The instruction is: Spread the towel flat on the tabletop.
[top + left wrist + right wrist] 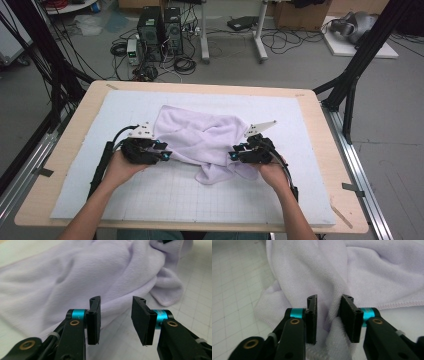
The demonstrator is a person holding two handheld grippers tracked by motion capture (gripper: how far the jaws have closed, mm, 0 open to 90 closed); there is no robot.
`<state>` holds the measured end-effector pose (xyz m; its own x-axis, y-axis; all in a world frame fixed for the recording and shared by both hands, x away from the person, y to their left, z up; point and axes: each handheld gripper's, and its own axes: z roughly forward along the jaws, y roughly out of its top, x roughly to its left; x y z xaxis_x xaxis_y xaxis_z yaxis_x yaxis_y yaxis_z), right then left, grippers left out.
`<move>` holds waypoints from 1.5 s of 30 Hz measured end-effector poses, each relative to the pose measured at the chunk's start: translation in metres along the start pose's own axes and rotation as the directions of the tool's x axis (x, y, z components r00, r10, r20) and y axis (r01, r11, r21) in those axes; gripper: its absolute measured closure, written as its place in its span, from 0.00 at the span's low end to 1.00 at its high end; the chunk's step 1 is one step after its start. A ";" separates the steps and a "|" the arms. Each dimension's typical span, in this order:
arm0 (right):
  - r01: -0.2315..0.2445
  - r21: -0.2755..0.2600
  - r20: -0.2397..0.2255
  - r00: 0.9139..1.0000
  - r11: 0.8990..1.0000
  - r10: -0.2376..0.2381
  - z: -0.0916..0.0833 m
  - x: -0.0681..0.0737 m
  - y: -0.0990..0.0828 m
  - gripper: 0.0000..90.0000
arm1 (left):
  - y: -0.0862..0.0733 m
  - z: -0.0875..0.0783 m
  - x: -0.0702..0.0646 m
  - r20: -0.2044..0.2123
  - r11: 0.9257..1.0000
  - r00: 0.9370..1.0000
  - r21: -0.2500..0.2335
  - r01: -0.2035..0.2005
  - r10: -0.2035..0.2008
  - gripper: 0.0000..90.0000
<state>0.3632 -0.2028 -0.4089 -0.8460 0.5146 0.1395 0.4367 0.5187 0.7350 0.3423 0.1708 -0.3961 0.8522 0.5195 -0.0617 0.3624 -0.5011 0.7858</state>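
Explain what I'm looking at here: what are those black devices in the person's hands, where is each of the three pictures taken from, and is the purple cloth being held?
There is no robot: a person holds a hand-operated two-jaw gripper in each hand. The high view looks down on the table, covered with a white gridded mat. On it lies a crumpled pale purple towel. The left gripper is at the towel's left edge, the right gripper at its right.

The other two pictures come from cameras riding on the grippers, looking along their black jaws. In the left gripper view, the jaws stand apart just short of the towel's edge, gripping nothing. In the right gripper view, a fold of towel lies between the parted jaws and touches one pad, but it isn't pinched.

So neither gripper holds the towel.
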 end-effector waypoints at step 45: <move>0.156 -0.019 -0.169 0.973 0.988 -0.157 -0.004 0.075 0.001 0.93 | -0.017 -0.043 0.013 -0.131 1.000 0.991 0.015 0.021 -0.018 0.97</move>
<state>0.2992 -0.1658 -0.3950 -0.9434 0.3041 0.1321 0.2934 0.5797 0.7601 0.3306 0.2158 -0.3837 0.7886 0.6149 0.0050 0.3856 -0.5008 0.7749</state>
